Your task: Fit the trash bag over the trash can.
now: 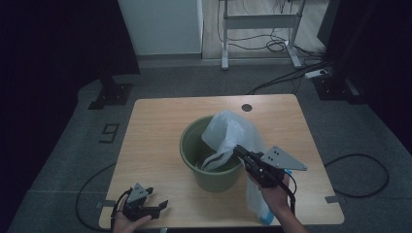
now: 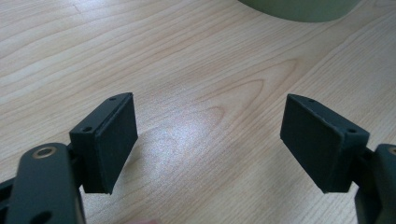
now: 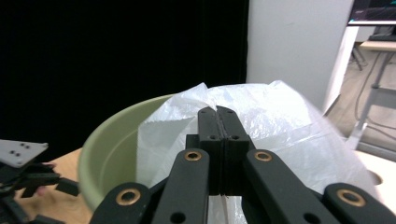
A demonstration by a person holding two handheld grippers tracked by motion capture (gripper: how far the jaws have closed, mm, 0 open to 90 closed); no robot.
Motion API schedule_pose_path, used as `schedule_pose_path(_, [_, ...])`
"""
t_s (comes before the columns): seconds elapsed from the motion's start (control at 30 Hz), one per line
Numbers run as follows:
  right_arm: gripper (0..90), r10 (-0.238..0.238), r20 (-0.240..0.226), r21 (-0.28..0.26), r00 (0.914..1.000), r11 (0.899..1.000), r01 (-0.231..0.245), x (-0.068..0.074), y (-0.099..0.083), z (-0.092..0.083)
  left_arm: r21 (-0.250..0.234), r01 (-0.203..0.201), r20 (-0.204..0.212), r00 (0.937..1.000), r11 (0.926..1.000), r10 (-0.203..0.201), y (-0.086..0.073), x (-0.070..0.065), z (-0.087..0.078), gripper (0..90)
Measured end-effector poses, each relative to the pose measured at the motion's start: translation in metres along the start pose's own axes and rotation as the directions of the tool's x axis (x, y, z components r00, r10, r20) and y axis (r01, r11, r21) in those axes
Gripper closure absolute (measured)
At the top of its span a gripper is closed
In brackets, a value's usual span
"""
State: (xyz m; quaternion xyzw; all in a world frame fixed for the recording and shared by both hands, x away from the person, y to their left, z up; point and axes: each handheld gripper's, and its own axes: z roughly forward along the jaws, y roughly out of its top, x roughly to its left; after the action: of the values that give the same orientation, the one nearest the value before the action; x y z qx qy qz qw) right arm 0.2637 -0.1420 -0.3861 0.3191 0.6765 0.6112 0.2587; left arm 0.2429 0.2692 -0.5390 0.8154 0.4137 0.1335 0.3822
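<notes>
While clamped on white plastic bag at frame centre, right gripper poised over green bucket mouth; left gripper wide, idle, lower left, farther away.

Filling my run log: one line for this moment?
left tool: open, idle on table | right tool: shut on bag | bag: over bucket

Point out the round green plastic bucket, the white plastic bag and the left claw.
Round green plastic bucket (image 1: 214,180), high view, near outer wall.
White plastic bag (image 1: 228,131), high view, upper bulge.
Left claw (image 2: 210,142), left gripper view, midway between open fingertips.
</notes>
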Motion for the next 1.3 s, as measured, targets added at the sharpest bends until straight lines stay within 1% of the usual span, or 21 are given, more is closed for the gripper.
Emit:
schedule_pose_path(0.1, [88.5,0.002,-0.017,-0.013,0.9999,1.0,-0.002,0.006,-0.002,-0.004,-0.001,0.004,-0.001,1.0,1.0,-0.004,0.0,0.001,0.0,18.8])
schedule_pose_path(0.23, [88.5,0.011,-0.023,-0.036,0.9997,0.999,-0.012,0.008,-0.002,-0.011,0.003,-0.001,0.0,1.0,1.0,0.001,0.0,0.0,0.001,18.8])
schedule_pose_path(0.33, [88.3,0.012,-0.029,-0.022,0.9995,1.0,-0.013,0.008,-0.005,-0.01,0.004,-0.002,0.001,1.0,1.0,0.002,0.0,-0.001,0.001,18.8])
schedule_pose_path(0.4, [87.8,0.007,-0.029,0.003,0.9995,1.0,-0.007,0.008,-0.008,-0.006,0.006,-0.003,0.001,1.0,1.0,0.003,0.0,-0.001,0.002,18.7])
schedule_pose_path(0.47, [86.1,0.021,-0.039,0.029,0.999,0.999,-0.02,0.007,-0.014,0.0,0.008,-0.004,0.001,1.0,1.0,0.004,0.0,-0.001,0.002,18.8])
schedule_pose_path(0.53, [81.3,0.029,-0.044,0.042,0.9986,0.999,-0.028,0.007,-0.018,0.002,0.011,-0.005,0.0,1.0,0.9999,0.005,0.0,-0.001,0.002,18.7])
schedule_pose_path(0.57, [77.6,0.037,-0.057,0.042,0.9977,0.999,-0.035,0.007,-0.02,0.0,0.012,-0.004,-0.001,1.0,0.9999,0.004,-0.001,0.0,0.002,18.7])
schedule_pose_path(0.6, [72.7,0.04,-0.071,0.039,0.9967,0.999,-0.038,0.008,-0.021,-0.002,0.012,-0.004,-0.001,1.0,0.9999,0.004,-0.001,0.0,0.003,18.8])
schedule_pose_path(0.63, [67.1,0.036,-0.074,0.038,0.9966,0.999,-0.034,0.008,-0.022,-0.004,0.013,-0.002,-0.001,1.0,0.9999,0.002,-0.001,0.0,0.003,18.8])
schedule_pose_path(0.67, [60.2,0.023,-0.066,0.035,0.9976,0.999,-0.021,0.01,-0.023,-0.01,0.014,-0.002,-0.001,1.0,0.9999,0.002,-0.001,0.0,0.003,18.7])
schedule_pose_path(0.73, [52.9,0.006,-0.041,0.02,0.9991,1.0,-0.005,0.013,-0.025,-0.021,0.015,-0.004,0.0,1.0,0.9999,0.004,-0.001,0.0,0.003,18.8])
schedule_pose_path(0.8, [49.8,-0.005,-0.03,0.0,0.9995,1.0,0.005,0.016,-0.028,-0.037,0.014,-0.008,0.001,1.0,0.9999,0.008,-0.001,-0.001,0.002,18.8])
schedule_pose_path(0.87, [46.1,-0.02,-0.022,0.008,0.9996,1.0,0.02,0.017,-0.032,-0.05,0.014,-0.009,0.002,1.0,0.9999,0.009,0.0,-0.003,0.003,18.8])
schedule_pose_path(0.97, [41.0,-0.029,0.02,0.028,0.9994,0.999,0.028,0.014,-0.046,-0.069,0.015,-0.013,0.001,0.9999,0.9998,0.013,0.0,-0.004,0.003,18.8])
schedule_pose_path(1.07, [37.4,-0.014,0.064,0.047,0.9978,0.999,0.011,0.009,-0.059,-0.077,0.021,-0.016,0.002,0.9999,0.9996,0.016,0.0,-0.005,0.004,18.7])
schedule_pose_path(1.13, [36.3,0.013,0.09,0.06,0.9958,0.998,-0.018,0.003,-0.07,-0.08,0.024,-0.016,0.003,0.9999,0.9996,0.016,0.0,-0.006,0.005,18.7])
schedule_pose_path(1.23, [35.7,0.032,0.109,0.08,0.9935,0.996,-0.041,-0.001,-0.083,-0.079,0.028,-0.015,0.003,0.9999,0.9995,0.015,-0.001,-0.006,0.006,18.7])
schedule_pose_path(1.3, [36.6,0.036,0.107,0.094,0.9936,0.995,-0.046,-0.002,-0.088,-0.076,0.03,-0.017,0.002,0.9999,0.9994,0.017,-0.001,-0.005,0.006,18.7])
